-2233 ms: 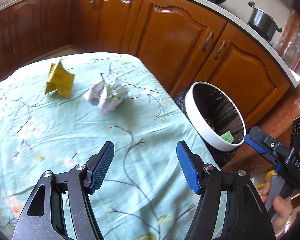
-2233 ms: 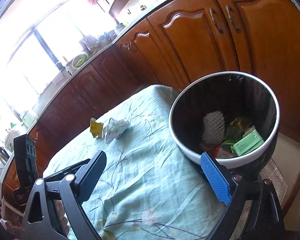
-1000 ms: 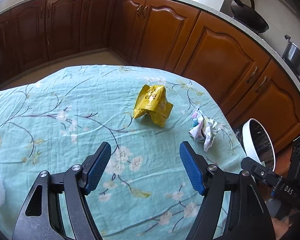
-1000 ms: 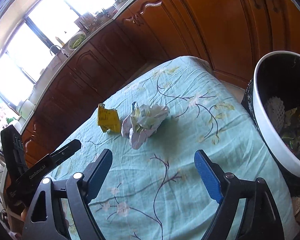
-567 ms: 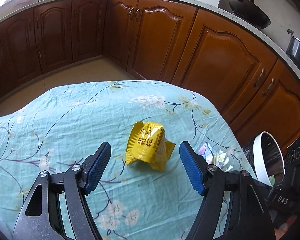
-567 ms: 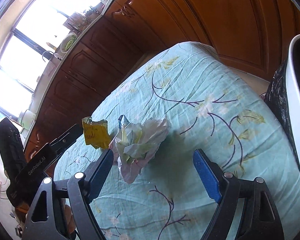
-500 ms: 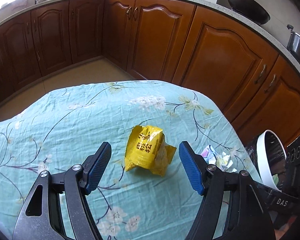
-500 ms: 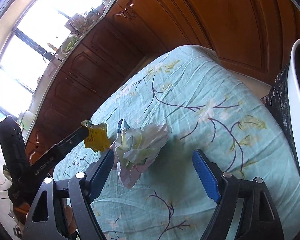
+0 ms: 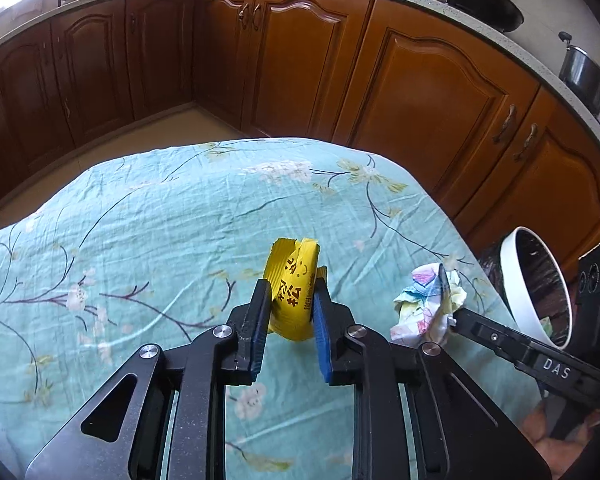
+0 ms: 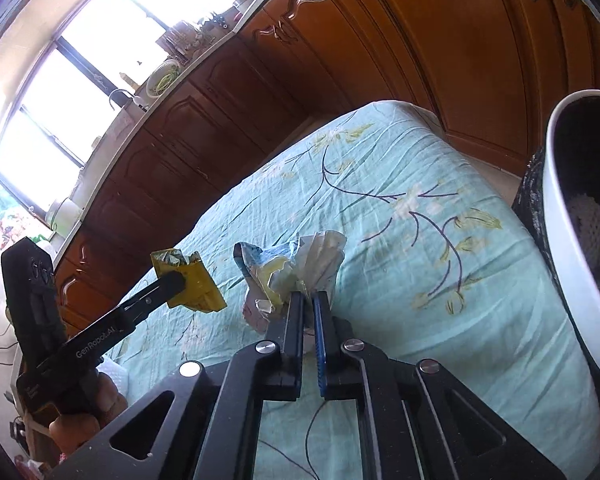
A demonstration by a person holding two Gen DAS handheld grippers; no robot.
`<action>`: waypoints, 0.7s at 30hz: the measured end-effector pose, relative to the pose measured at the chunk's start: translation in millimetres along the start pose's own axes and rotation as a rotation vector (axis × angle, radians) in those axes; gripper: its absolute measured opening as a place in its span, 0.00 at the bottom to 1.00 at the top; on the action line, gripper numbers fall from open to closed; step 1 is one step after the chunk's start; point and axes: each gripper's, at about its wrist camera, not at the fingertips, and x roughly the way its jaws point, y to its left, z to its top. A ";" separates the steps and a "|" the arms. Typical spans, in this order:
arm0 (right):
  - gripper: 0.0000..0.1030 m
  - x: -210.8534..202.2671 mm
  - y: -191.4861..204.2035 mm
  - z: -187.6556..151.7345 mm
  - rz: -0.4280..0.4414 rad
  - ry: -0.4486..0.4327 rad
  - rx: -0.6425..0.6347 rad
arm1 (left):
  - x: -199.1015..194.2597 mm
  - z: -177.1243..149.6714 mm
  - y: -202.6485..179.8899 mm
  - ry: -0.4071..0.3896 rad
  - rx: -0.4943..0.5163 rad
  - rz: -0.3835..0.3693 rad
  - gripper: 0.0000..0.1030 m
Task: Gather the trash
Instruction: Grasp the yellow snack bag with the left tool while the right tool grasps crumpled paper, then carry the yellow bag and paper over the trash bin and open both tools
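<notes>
on floral cloth (image 9: 148, 216), near its far right corner: yellow wrapper (image 9: 294, 288) and crumpled paper (image 9: 428, 304), close together, not touching. left gripper (image 9: 290, 300) has just been closing, blue pads now clamp wrapper from both sides. right gripper (image 10: 308, 304) has just been closing too, jaws nearly together, pinching edge of paper. white bin (image 10: 568, 264) with black liner stands past cloth edge on right, trash inside. brown cabinets (image 9: 316, 72) behind.

My left gripper (image 9: 291, 298) has just closed, pads pinching at lower centre; my right gripper (image 10: 308, 300), lower centre, has just closed almost fully, both angled downward.
</notes>
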 end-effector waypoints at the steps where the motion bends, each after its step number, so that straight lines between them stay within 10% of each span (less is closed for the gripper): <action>1: 0.04 -6.7 -0.2 -4.0 0.002 -0.006 -0.004 | -6.5 -4.8 -1.1 -0.003 -0.007 -0.009 0.18; 21: 0.04 -116.1 -42.3 -57.8 -0.039 -0.137 0.010 | -68.2 -72.3 -88.5 -0.017 0.054 -0.161 0.17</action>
